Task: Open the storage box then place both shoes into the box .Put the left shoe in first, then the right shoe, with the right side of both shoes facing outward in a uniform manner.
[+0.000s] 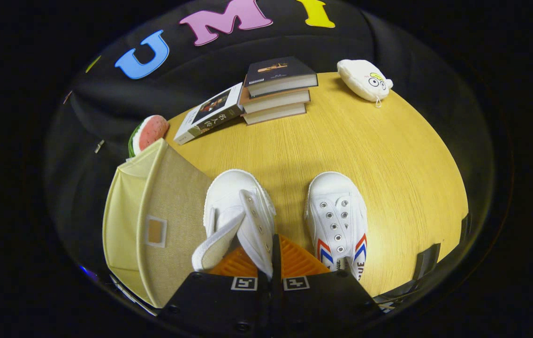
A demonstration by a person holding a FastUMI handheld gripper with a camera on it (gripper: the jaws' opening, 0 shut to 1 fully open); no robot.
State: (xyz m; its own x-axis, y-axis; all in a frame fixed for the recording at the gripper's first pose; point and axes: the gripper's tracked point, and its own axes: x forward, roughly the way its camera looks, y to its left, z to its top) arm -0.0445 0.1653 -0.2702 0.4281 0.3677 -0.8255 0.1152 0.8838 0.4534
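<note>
Gripper view: my claw (272, 256) looks down over the wooden table (388, 155).
Claw state: fingers drawn together, clamped on the side wall of the left-hand shoe (240, 206).
Held shoe: white canvas, toe pointing away, tilted, just beside the storage box (154, 220).
Storage box: beige fabric, its lid flap raised; how far it gapes I cannot tell.
Second shoe (337, 216): flat on the table, apart from my fingers, striped at the heel sides.
Handling: I judge the canvas light and soft; the collar folds under a pinch, so grip near the stiffer eyelet edge.
Background: stacked books (276, 89), a white pouch (365, 80).
</note>
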